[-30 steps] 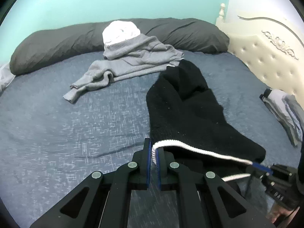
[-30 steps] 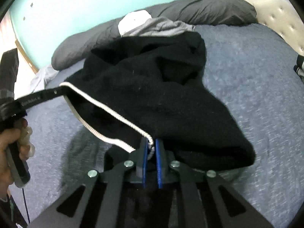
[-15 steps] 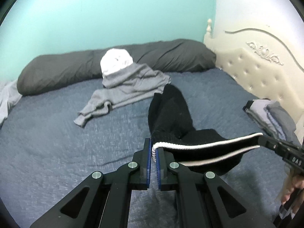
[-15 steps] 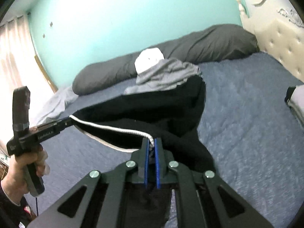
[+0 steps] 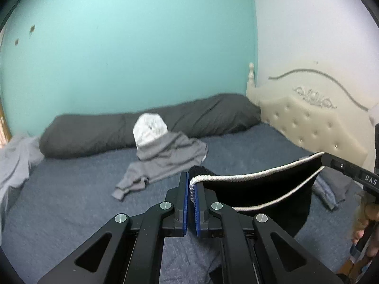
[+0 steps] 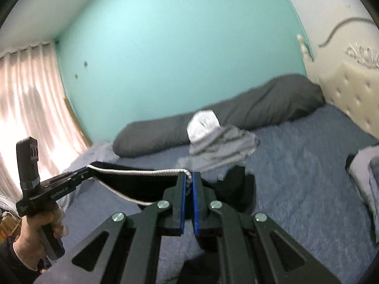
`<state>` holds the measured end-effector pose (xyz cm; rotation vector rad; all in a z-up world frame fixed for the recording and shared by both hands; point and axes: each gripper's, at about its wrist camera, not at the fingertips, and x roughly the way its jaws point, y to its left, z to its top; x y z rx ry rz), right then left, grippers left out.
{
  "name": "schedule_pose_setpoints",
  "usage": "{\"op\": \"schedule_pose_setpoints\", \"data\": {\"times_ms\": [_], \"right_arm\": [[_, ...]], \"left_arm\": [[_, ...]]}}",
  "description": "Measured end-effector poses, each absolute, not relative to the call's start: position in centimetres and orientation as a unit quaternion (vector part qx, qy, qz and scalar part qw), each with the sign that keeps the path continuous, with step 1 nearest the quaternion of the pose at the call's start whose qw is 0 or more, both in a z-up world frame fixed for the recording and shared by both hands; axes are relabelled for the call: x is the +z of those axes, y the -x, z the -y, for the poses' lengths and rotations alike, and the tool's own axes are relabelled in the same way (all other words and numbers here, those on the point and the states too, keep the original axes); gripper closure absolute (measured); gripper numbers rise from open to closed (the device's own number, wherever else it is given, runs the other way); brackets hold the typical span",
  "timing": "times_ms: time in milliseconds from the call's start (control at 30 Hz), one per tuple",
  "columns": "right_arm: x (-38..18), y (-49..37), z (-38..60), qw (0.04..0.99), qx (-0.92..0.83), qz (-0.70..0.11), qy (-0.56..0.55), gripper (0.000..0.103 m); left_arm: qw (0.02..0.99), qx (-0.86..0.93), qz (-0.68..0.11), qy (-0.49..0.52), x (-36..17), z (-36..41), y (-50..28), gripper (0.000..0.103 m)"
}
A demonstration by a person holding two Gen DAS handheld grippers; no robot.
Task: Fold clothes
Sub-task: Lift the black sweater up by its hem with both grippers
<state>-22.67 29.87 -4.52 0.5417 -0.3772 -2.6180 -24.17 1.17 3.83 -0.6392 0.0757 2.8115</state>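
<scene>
Lifting clear of the bed (image 5: 71,203), the black garment (image 5: 260,189) now hangs stretched by its white-trimmed edge between the clamped left gripper (image 5: 191,189) and right gripper (image 6: 188,184), ready for laying flat

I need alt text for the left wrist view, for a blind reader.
The left gripper is shut on the white-trimmed edge of a black garment, stretched across to the right gripper. Behind, a grey hoodie lies on the blue bed.
</scene>
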Motion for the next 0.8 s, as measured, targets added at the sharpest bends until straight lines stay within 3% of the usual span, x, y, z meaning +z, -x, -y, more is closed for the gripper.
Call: {"op": "schedule_pose_setpoints", "data": {"times_ms": [800], "right_arm": [[17.7, 12.1, -28.7, 0.273, -0.957, 0.077, -0.064, 0.099]], "left_arm": [[0.090, 0.990, -0.041, 0.102, 25.4, 1.6, 10.2, 0.099]]}}
